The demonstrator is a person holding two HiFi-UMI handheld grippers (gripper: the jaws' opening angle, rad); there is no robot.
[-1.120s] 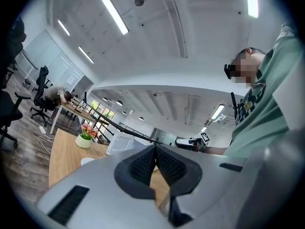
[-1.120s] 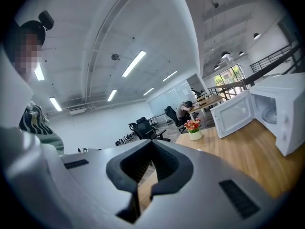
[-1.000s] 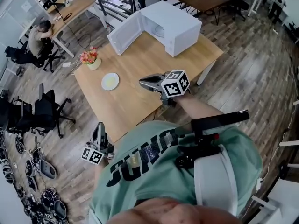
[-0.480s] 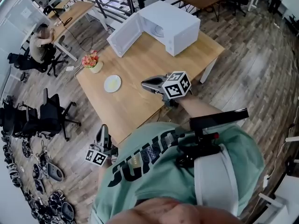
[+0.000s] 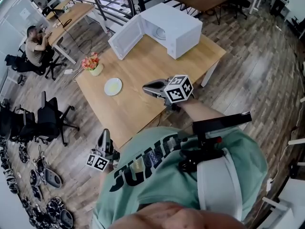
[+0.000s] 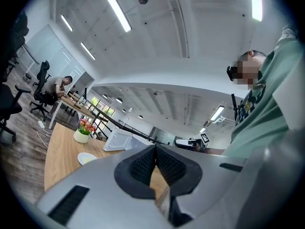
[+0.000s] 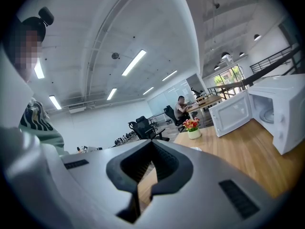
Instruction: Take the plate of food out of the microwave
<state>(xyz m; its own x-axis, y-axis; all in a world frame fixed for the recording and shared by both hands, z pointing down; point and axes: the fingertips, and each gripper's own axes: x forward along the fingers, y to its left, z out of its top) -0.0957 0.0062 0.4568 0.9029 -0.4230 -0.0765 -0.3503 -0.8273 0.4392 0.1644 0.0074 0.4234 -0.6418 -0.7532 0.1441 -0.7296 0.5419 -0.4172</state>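
Note:
A white plate of yellowish food [image 5: 113, 86] lies on the wooden table [image 5: 138, 104], towards its left side; it also shows low in the left gripper view [image 6: 86, 158]. The white microwave [image 5: 174, 26] stands at the table's far end with its door [image 5: 126, 37] swung open, and only the glass turntable shows inside. My right gripper [image 5: 145, 86] hovers over the middle of the table, shut and empty, pointing towards the plate. My left gripper [image 5: 104, 132] is held off the table's near left corner, shut with nothing between its pads [image 6: 143, 163].
A pot of flowers [image 5: 93, 63] stands at the table's left edge beyond the plate. Black office chairs [image 5: 47, 120] stand to the left of the table. A person sits at a far desk [image 5: 33, 44]. More tables stand behind the microwave.
Both grippers and the plate keep their places. Only the head view shifts slightly, and the person at the far desk has sat up.

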